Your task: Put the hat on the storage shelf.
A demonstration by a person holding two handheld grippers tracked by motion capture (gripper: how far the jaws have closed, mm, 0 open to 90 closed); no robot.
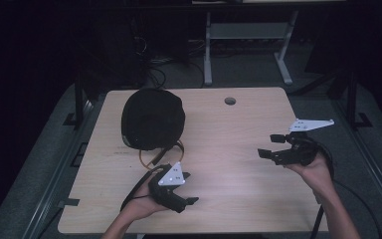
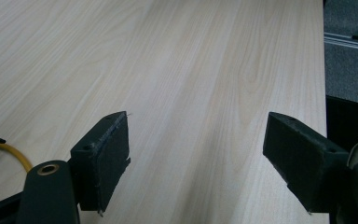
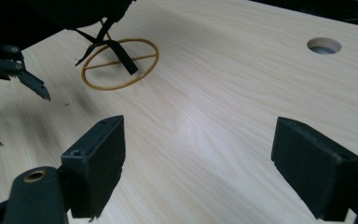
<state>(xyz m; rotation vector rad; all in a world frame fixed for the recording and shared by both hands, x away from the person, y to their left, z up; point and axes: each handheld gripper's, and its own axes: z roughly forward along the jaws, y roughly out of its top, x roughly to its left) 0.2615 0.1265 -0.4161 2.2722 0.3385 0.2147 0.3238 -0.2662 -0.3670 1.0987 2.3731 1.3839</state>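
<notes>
Now, from the high view, a pale wooden table [image 1: 219, 144] is seen under dim light; a black rounded bag [image 1: 152, 118] is laid at about ten o'clock on the top, with a yellow ring [image 1: 155, 155] and a dark strap poking out from its near edge; a round cable hole [image 1: 230, 101] is set near twelve o'clock by the far edge. The left gripper [image 1: 192, 188] is held at about seven o'clock, just beside the ring, its jaws spread apart with nothing between them; the right gripper [image 1: 270, 145] is held at about three o'clock, well apart from the bag, jaws likewise parted and empty; a grey three-cornered plate is carried on top of each.

Over to the left gripper view; the two black jaws are seen wide apart over bare wood grain, nothing gripped; a curve of the yellow ring [image 2: 14, 154] is caught at nine o'clock; the table's edge and grey floor are seen at two o'clock.

On to the right gripper view; the jaws are again spread wide and empty; the yellow ring [image 3: 120, 64] lies flat at eleven o'clock, crossed by a black strap [image 3: 119, 52], with the bag's dark underside [image 3: 70, 11] above it; the left gripper's tips [image 3: 32, 85] are seen at nine o'clock; the cable hole [image 3: 324, 45] sits at one o'clock.
</notes>
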